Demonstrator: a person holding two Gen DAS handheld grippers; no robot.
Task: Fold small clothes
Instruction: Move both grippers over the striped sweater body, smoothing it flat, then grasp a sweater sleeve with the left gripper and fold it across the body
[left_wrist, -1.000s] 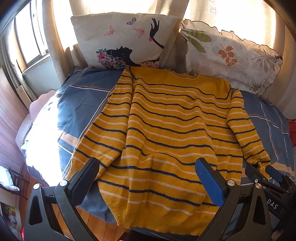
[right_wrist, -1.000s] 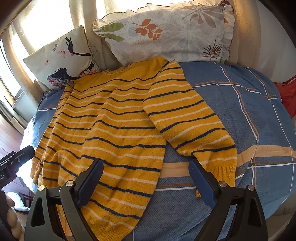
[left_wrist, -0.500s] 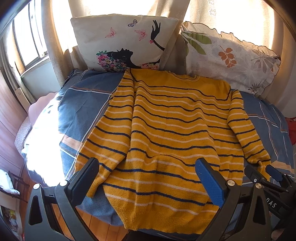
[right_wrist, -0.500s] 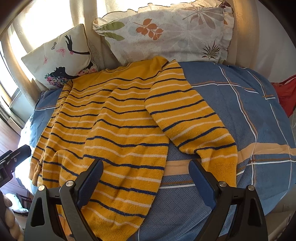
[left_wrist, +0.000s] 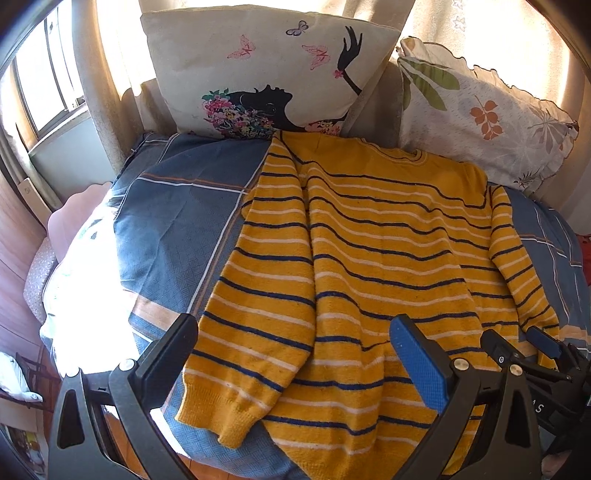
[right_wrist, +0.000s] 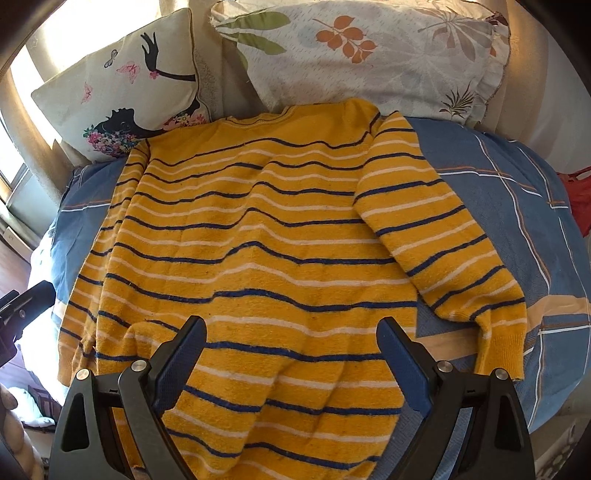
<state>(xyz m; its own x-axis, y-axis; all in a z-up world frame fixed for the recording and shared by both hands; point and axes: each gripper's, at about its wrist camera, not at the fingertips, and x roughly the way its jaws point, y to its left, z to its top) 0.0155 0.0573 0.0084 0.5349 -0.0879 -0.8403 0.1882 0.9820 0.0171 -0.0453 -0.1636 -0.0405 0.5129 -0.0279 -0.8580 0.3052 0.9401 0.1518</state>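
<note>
A yellow sweater with navy and white stripes (left_wrist: 376, 258) lies flat on a blue checked bed cover (left_wrist: 177, 229), collar toward the pillows, hem at the near edge. It also shows in the right wrist view (right_wrist: 258, 240). Both sleeves lie along its sides. My left gripper (left_wrist: 295, 347) is open and empty above the left sleeve and hem. My right gripper (right_wrist: 291, 350) is open and empty above the lower body of the sweater. The right gripper's tips also show at the left wrist view's right edge (left_wrist: 517, 347).
A cushion with a black silhouette and butterflies (left_wrist: 266, 70) and a leaf-print pillow (left_wrist: 480, 110) lean against curtains at the back. A window (left_wrist: 44, 85) is at the left. Wooden floor (left_wrist: 14, 295) lies beyond the bed's left edge. Something red (right_wrist: 580, 199) is at the right.
Both grippers have moved left and closer over the sweater; the right one now hovers over the body instead of the right sleeve. Both stay open. The sweater has not moved.
</note>
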